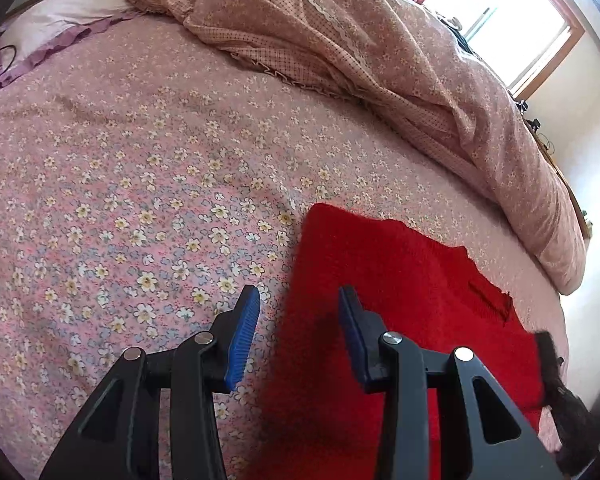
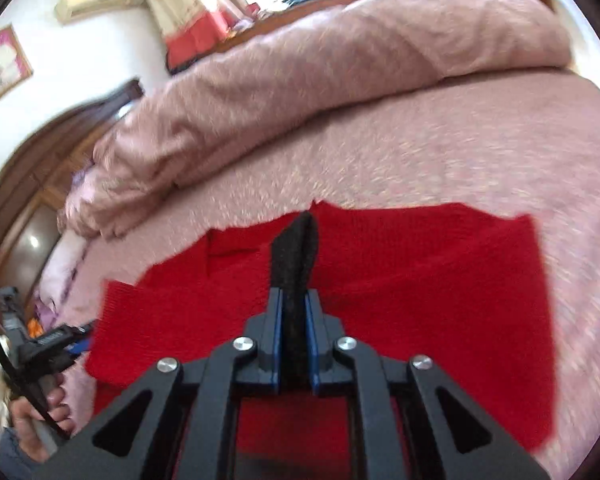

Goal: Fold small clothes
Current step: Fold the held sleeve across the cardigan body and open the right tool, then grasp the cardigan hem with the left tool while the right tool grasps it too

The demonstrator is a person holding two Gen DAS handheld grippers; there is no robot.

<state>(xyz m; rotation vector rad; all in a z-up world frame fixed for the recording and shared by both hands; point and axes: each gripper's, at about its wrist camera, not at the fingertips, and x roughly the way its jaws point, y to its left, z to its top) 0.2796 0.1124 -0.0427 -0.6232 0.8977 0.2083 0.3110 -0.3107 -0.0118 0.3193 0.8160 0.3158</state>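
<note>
A dark fabric piece [image 2: 294, 276] is being clamped between the right gripper [image 2: 294, 304] jaws above the red knit [image 2: 420, 280], while the left gripper [image 1: 298, 312] is being held parted and empty; placement is likely called for next.

The left gripper [image 1: 298, 334] hangs over the bed [image 1: 140, 168], jaws apart and empty, straddling the left edge of a flat red knit [image 1: 400, 280]. A rumpled quilt [image 1: 380, 60] lies beyond, along the bed's far edge.
</note>
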